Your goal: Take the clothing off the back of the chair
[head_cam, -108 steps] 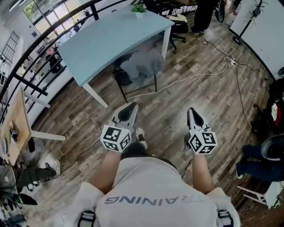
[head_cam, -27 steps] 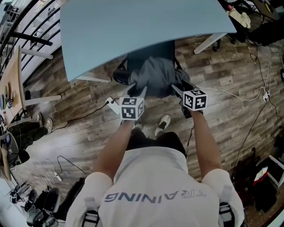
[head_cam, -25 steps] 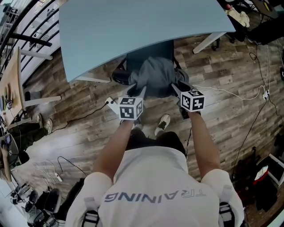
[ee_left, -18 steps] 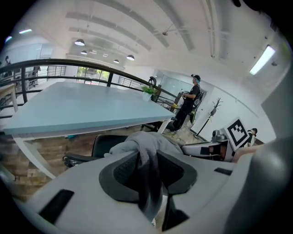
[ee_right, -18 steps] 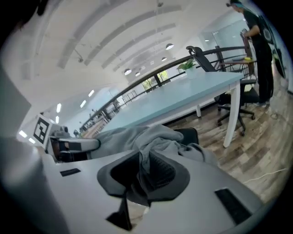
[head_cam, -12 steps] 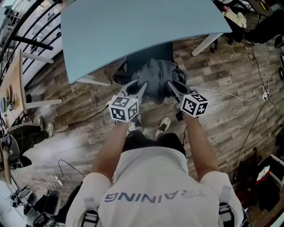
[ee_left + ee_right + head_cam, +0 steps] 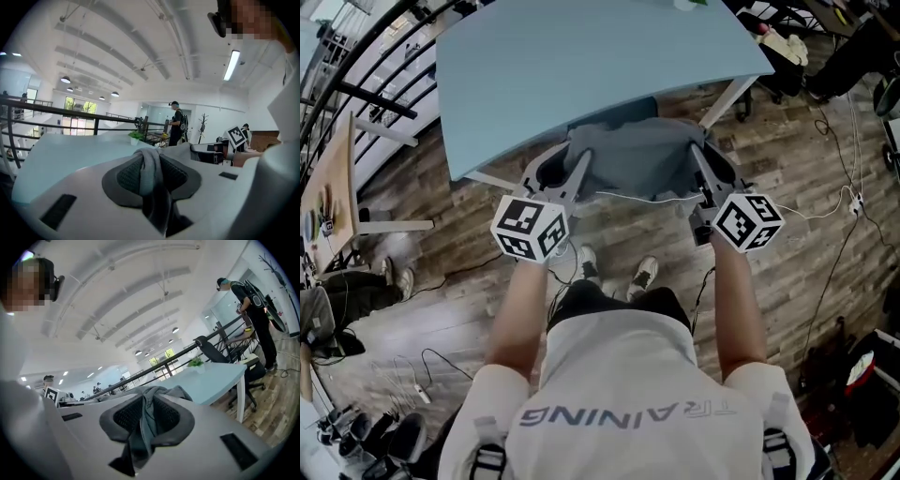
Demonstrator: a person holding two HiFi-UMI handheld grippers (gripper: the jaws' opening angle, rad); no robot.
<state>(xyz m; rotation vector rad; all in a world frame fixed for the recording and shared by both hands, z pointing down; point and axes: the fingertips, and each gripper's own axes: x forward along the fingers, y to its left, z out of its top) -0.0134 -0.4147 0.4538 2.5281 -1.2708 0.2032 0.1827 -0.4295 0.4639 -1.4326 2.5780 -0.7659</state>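
A grey garment hangs stretched between my two grippers, raised in front of the pale blue table. The left gripper is shut on the garment's left edge; grey cloth is pinched between its pads. The right gripper is shut on the right edge, with a fold of grey-blue cloth between its pads. The chair is almost wholly hidden behind the cloth; only its dark base shows under the table edge.
White cables run over the wooden floor on the right. The person's feet stand just behind the chair. A railing and a wooden desk lie at the left; bags and clutter sit at the lower right.
Both grippers have risen and spread apart with the garment. The cloth, bunched on the chair back a second ago, is now lifted and pulled out flat between them.
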